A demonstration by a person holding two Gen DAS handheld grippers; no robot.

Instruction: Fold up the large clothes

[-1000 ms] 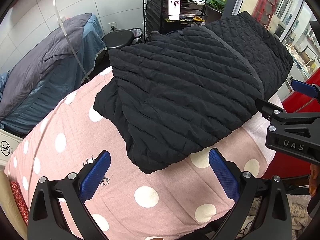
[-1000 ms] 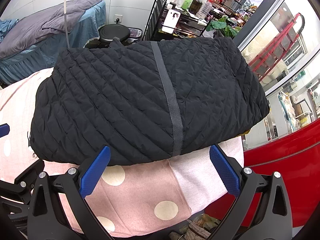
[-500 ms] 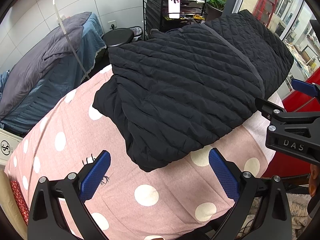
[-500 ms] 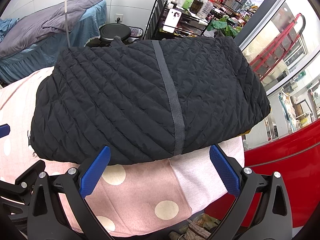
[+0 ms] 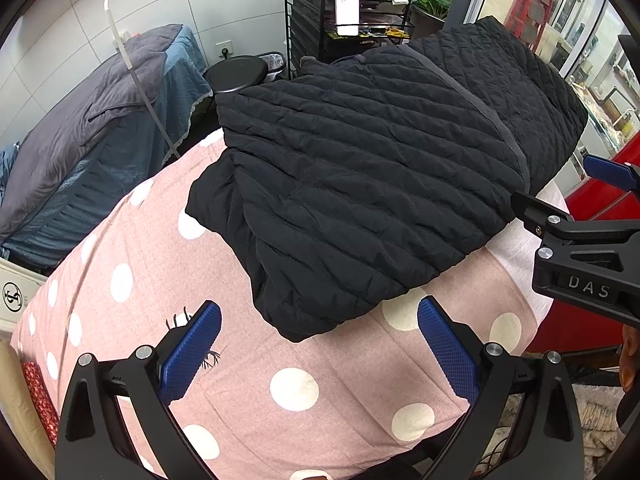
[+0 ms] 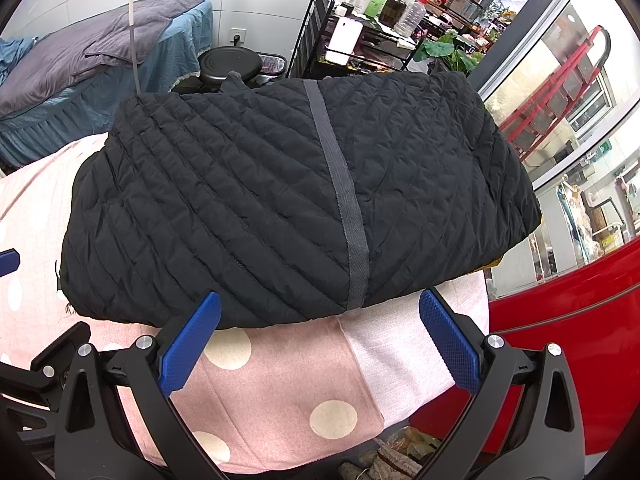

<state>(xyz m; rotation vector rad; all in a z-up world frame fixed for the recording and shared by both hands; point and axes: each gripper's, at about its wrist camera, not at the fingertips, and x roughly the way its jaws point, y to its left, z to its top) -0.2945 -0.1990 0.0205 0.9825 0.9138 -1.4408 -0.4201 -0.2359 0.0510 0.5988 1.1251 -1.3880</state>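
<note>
A black quilted jacket (image 5: 360,168) lies folded into a thick block on the pink polka-dot sheet (image 5: 248,368); a grey tape strip runs across it (image 6: 344,200). My left gripper (image 5: 318,344) is open and empty, just short of the jacket's near corner. My right gripper (image 6: 318,344) is open and empty, at the jacket's near edge (image 6: 256,312). The right gripper's body also shows at the right edge of the left wrist view (image 5: 584,272).
A bed with grey and blue covers (image 5: 88,136) stands at the left, with a white lamp arm (image 5: 132,60). A black stool (image 5: 238,72) and a black wire rack with bottles (image 6: 360,36) stand behind. A red surface (image 6: 568,320) lies right.
Both views have shifted very slightly; the jacket sits a little nearer the fingertips. The jaws have stayed open and the jacket has not moved on the sheet.
</note>
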